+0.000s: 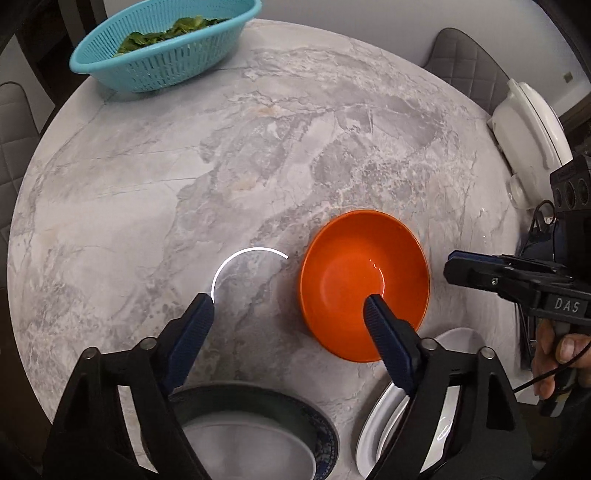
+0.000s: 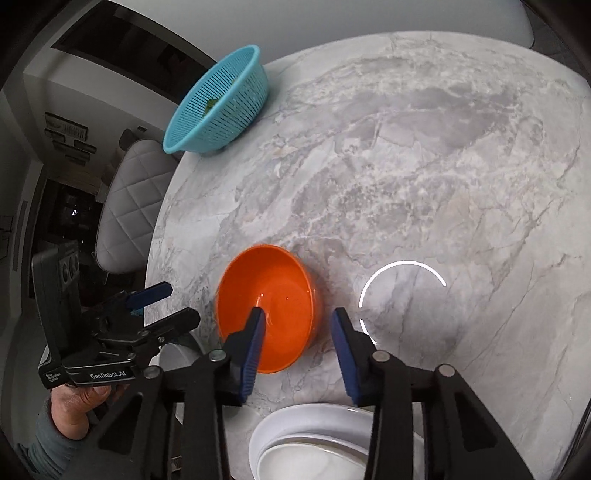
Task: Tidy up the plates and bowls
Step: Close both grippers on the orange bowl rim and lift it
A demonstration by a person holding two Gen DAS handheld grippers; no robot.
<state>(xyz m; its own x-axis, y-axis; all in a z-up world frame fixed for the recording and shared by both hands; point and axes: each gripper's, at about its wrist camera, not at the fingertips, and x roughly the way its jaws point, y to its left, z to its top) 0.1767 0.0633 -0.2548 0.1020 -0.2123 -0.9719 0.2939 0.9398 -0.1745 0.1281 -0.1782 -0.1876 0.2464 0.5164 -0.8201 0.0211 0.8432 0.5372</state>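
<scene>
A round grey marble desk [image 1: 155, 192] is seen carrying a perforated turquoise plastic colander [image 1: 162, 48] of green leaves at its far left edge and an empty glossy orange bowl [image 1: 364, 284] near the middle. Stacked white plates [image 2: 317, 439] and a blue-rimmed dark plate [image 1: 295, 417] are set at the near edge. The left claw [image 1: 288, 314] is released, one finger above the bowl; the right claw [image 2: 299, 328] is released too, nothing gripped.

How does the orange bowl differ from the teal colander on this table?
The orange bowl has solid glossy walls; the teal colander has slotted walls. The bowl is empty, while the colander holds green leaves. The bowl sits near the grippers; the colander is at the table's far edge. Both stand upright.
</scene>
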